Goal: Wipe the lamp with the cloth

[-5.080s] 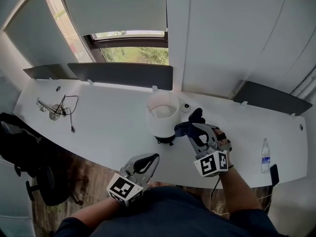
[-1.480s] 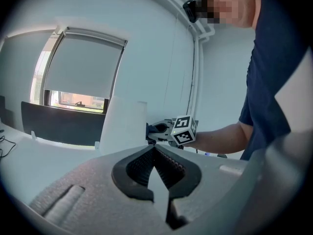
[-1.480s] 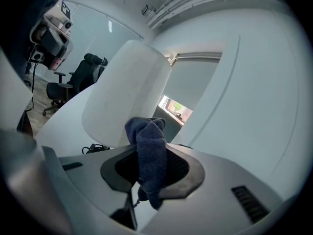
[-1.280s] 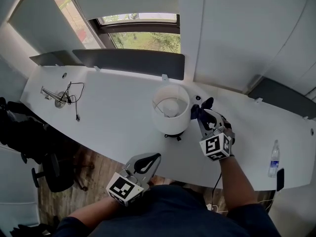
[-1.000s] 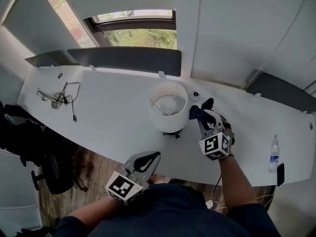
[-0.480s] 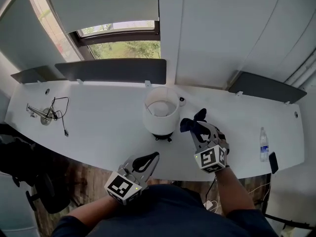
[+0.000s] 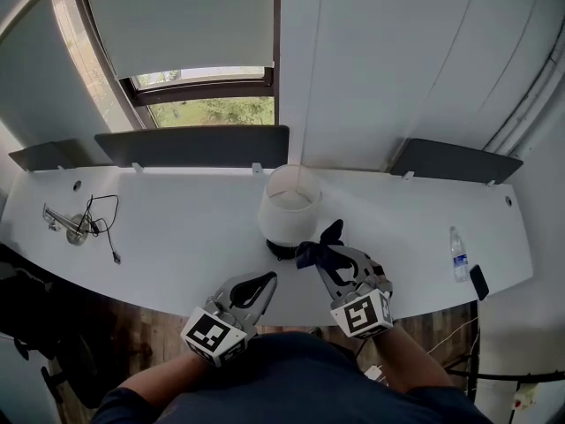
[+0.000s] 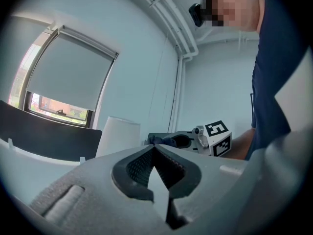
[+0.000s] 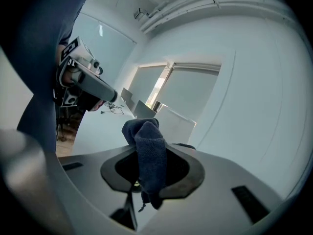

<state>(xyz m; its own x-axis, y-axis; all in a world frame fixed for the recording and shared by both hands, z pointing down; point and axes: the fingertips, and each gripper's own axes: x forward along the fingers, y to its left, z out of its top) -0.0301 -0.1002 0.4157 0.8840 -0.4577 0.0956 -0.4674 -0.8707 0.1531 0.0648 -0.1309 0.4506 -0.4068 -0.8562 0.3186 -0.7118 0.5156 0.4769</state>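
The lamp (image 7: 290, 210) with a white cylindrical shade stands on a dark base near the middle of the white desk (image 7: 177, 237). My right gripper (image 7: 328, 256) is shut on a dark blue cloth (image 7: 320, 247), held just right of and below the shade, near the lamp's base. In the right gripper view the cloth (image 9: 149, 153) sticks up between the jaws, with the shade (image 9: 173, 124) behind it. My left gripper (image 7: 259, 283) hangs shut and empty off the desk's front edge. From the left gripper view the shade (image 8: 117, 136) shows beyond the closed jaws.
A small metal stand with a black cable (image 7: 84, 223) lies at the desk's far left. A water bottle (image 7: 457, 254) and a dark phone (image 7: 479, 282) sit at the right end. Dark panels (image 7: 190, 146) line the back edge under the window.
My right gripper with the cloth has dropped from beside the upper shade to down by the lamp's base. The head view has shifted right. The left gripper stays put.
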